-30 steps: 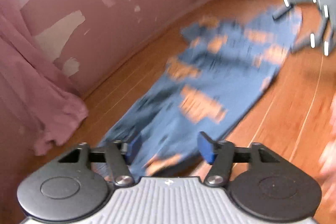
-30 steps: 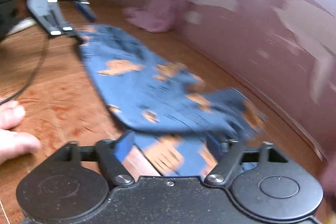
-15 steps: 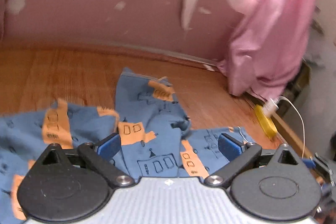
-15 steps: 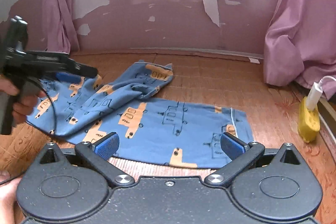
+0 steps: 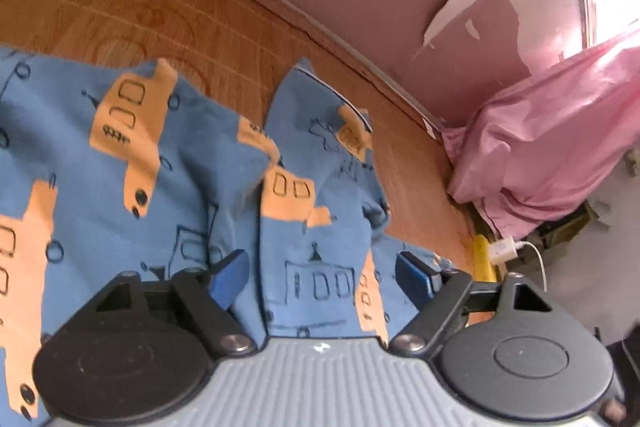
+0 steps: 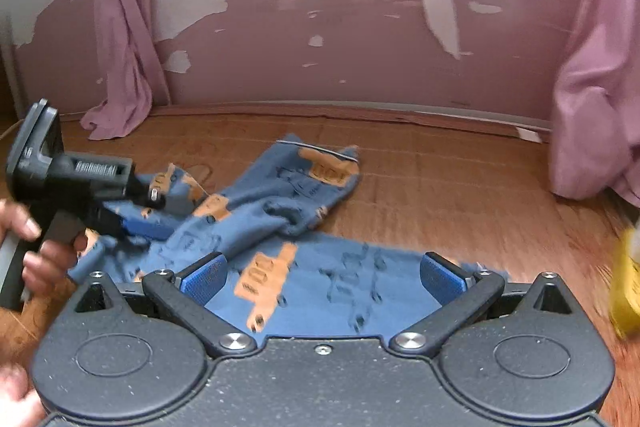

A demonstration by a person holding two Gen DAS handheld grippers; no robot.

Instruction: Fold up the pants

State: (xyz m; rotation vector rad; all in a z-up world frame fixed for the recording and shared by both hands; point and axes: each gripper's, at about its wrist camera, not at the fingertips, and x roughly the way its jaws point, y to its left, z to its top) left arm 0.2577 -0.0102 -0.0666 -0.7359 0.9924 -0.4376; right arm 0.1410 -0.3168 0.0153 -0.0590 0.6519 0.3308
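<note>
Spreading the pants before the first fold

Both my hand-held grippers, right and left, hang released over the blue pants at the frame's bottom. One leg lies bunched mid-frame; I judge it needs pulling straight next. Beyond, wooden floor, then peeling pink wall and curtains.

No legible text, labels or numbers; only drawn vehicle motifs printed on the pants.
</note>
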